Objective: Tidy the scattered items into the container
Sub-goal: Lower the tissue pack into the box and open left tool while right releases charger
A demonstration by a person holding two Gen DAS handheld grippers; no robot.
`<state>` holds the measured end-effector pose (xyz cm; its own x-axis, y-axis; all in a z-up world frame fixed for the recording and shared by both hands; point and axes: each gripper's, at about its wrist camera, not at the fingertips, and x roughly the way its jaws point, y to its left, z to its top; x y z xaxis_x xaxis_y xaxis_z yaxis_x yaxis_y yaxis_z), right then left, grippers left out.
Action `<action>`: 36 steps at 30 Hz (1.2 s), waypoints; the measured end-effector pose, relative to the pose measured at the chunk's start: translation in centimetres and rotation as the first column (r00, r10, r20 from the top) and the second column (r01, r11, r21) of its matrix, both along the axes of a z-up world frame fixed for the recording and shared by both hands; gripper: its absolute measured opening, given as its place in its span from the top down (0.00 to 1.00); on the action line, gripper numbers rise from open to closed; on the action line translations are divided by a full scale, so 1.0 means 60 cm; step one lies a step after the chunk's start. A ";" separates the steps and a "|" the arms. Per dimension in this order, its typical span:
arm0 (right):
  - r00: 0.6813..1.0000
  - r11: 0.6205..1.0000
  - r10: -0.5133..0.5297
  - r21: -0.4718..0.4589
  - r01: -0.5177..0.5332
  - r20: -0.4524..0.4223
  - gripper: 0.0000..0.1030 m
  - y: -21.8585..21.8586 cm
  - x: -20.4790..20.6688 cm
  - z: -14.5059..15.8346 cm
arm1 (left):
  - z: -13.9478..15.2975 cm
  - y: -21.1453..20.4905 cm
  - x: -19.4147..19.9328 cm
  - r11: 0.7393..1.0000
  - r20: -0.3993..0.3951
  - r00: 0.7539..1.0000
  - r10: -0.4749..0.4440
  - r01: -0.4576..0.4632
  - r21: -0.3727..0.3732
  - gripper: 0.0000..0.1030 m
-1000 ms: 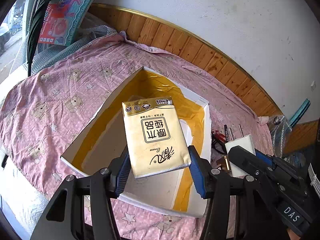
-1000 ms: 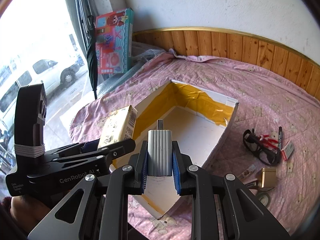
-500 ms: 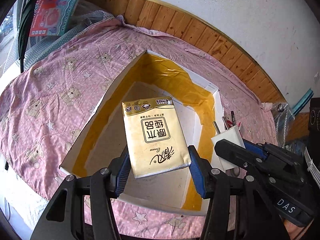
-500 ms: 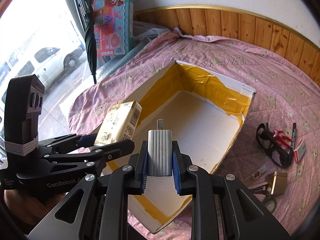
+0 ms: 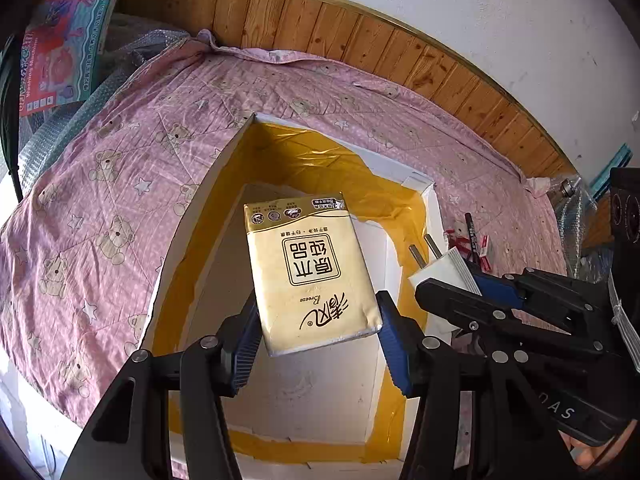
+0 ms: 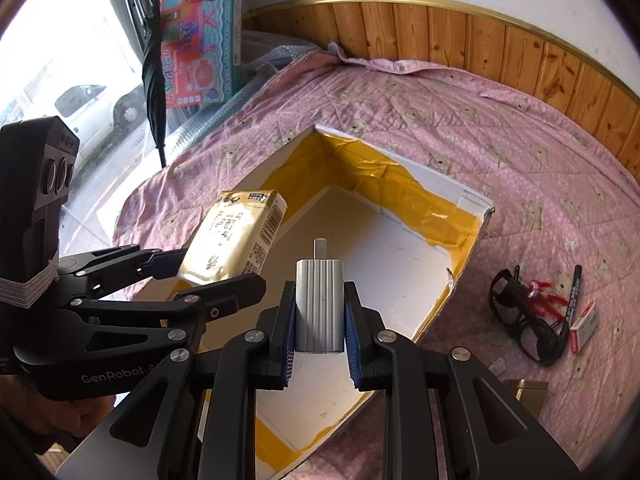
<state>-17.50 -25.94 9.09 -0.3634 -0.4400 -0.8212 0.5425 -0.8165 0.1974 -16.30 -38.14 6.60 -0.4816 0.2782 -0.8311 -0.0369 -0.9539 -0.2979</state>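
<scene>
Now your left gripper (image 5: pixel 316 332) clamped on the tissue pack (image 5: pixel 310 270), your right gripper (image 6: pixel 320 320) clamped on the charger (image 6: pixel 320 306), both held over the open box (image 6: pixel 448 184), glasses (image 6: pixel 520 320) beside it

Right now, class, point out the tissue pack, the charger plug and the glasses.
tissue pack (image 5: pixel 310 272), left wrist view, middle of its printed front.
charger plug (image 6: pixel 320 306), right wrist view, middle of its ribbed grey body.
glasses (image 6: pixel 520 320), right wrist view, black frame.
</scene>
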 end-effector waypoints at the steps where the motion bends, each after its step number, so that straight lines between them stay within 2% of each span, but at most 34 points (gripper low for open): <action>1: 1.000 1.000 0.002 0.003 -0.002 0.002 0.78 0.000 -0.006 0.000 | -0.001 0.002 -0.006 1.000 0.006 1.000 0.000 0.000 -0.004 0.46; 15: 1.000 0.998 0.013 0.066 -0.014 0.018 0.78 -0.012 -0.083 -0.021 | -0.044 0.006 -0.094 0.997 0.093 0.996 0.006 0.001 -0.076 0.46; 28: 0.996 0.996 0.001 0.088 -0.009 0.086 0.78 -0.002 -0.142 -0.054 | -0.075 0.034 -0.164 0.986 0.152 0.988 -0.019 0.044 -0.163 0.46; 34: 0.995 0.995 -0.002 0.100 -0.008 0.098 0.78 -0.009 -0.152 -0.066 | -0.095 0.030 -0.187 0.983 0.178 0.984 -0.001 0.034 -0.179 0.46; 36: 0.995 0.994 -0.007 0.105 -0.003 0.095 0.78 -0.009 -0.152 -0.070 | -0.100 0.026 -0.192 0.986 0.176 0.984 0.000 0.029 -0.162 0.46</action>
<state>-26.59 -26.48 4.89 -0.2824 -0.3491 -0.8935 0.5235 -0.8366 0.1614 -27.84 -36.58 0.62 -0.3216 0.1381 -0.9367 -0.0125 -0.9898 -0.1416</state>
